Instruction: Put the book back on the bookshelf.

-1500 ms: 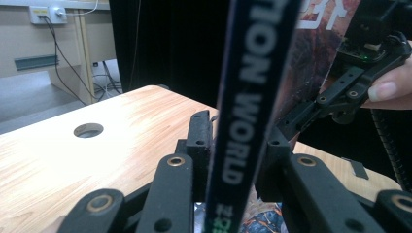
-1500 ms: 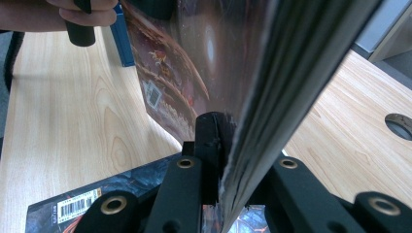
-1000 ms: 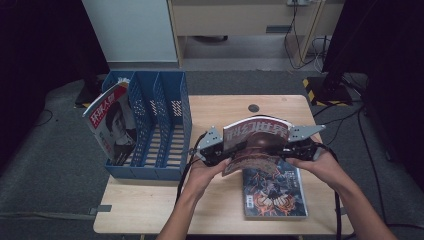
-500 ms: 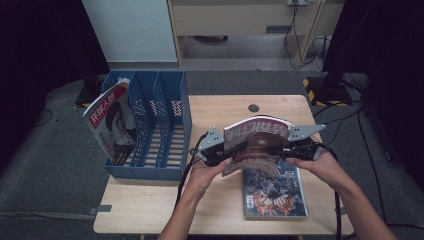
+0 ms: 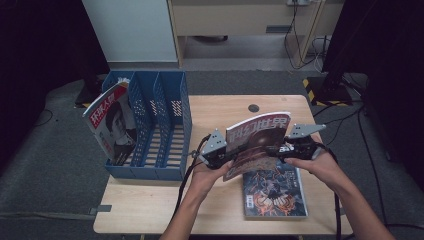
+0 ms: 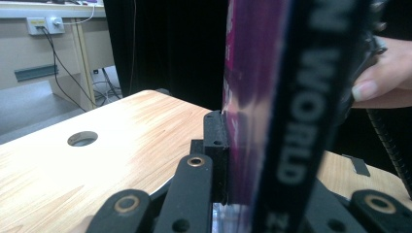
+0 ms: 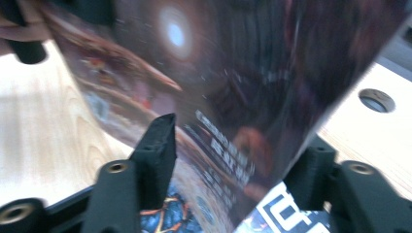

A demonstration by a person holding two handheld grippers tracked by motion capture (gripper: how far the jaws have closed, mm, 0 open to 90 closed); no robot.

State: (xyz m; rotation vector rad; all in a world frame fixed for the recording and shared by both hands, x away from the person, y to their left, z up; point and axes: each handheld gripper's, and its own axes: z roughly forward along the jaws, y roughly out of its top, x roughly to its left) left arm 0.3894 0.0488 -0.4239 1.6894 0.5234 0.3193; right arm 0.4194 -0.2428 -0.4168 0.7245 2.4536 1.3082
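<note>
From my remote seat I saw little change from the earlier high view: both hands sat where they had been, and the glossy dark-red magazine with white characters on its cover stood upright between the two grippers as before. What differed was the right gripper: its jaws had just been opening, and in the right gripper view the cover hung between them with a gap on each side, neither pad pressing it. The left gripper was clamped on the magazine's spine edge, one black jaw flat against the purple cover. Directly below the grippers a second magazine with an orange-and-blue cover lay flat on the pale wooden table, its upper part hidden by the held one. The left gripper's far jaw was covered by the spine, and the right gripper view was blurred, so the cover art was hard to read, perhaps a figure.
</note>
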